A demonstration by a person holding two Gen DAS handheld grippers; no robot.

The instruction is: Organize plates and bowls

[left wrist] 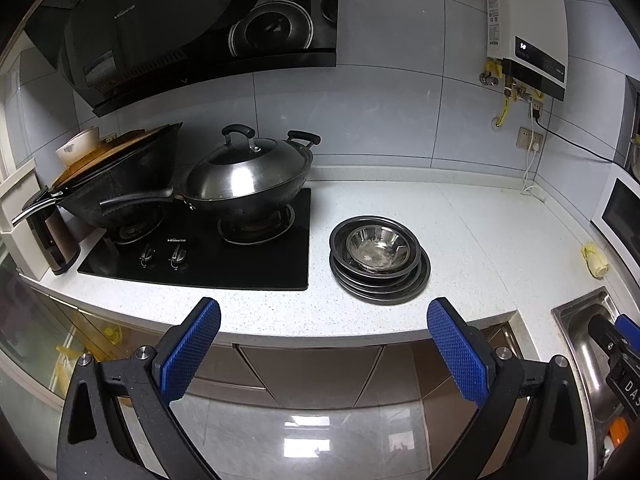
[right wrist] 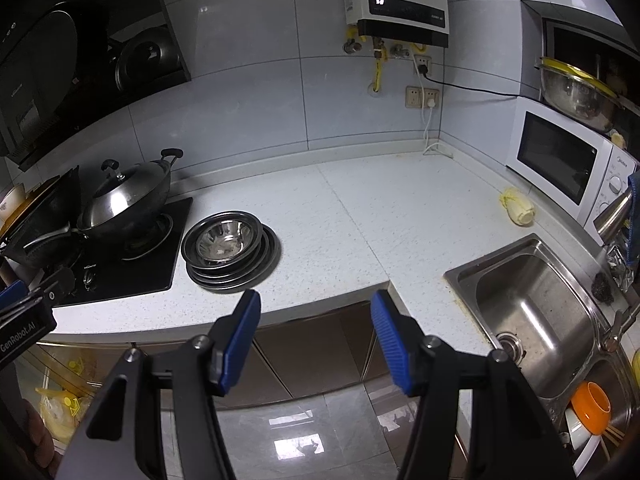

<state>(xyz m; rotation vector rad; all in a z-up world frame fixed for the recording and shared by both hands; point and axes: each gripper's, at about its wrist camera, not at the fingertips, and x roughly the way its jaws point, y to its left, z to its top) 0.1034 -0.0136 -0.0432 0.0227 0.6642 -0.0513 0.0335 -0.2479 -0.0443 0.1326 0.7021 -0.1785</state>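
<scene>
Steel plates (left wrist: 382, 280) lie in a low stack on the white speckled counter (left wrist: 460, 232), just beside the black gas hob (left wrist: 248, 256), and one steel bowl (left wrist: 378, 249) sits inside the top plate. Both grippers hang in front of the counter edge, above the grey floor, tilted downward and well apart from the stack. The left gripper (left wrist: 323, 354) has its blue pads spread wide with nothing between them. The right gripper (right wrist: 316, 340) is also parted and empty, but with a narrower gap.

How many plates are in the stack is hard to count – the rims overlap. Inside the bowl there are only bright reflections. In the left view the sink (left wrist: 580, 320) is cut off by the picture edge and partly covered by the body of the right gripper.

The right view shows the whole steel sink with its drain, an orange cup (right wrist: 591, 408) in the second basin, the white microwave (right wrist: 560, 164) and a big steel basin (right wrist: 572, 92) above it. The left view – and only this one clearly – shows the two hob knobs (left wrist: 162, 258), the lidded wok (left wrist: 248, 172) and the dark pan (left wrist: 120, 176) with boards stacked on it
</scene>
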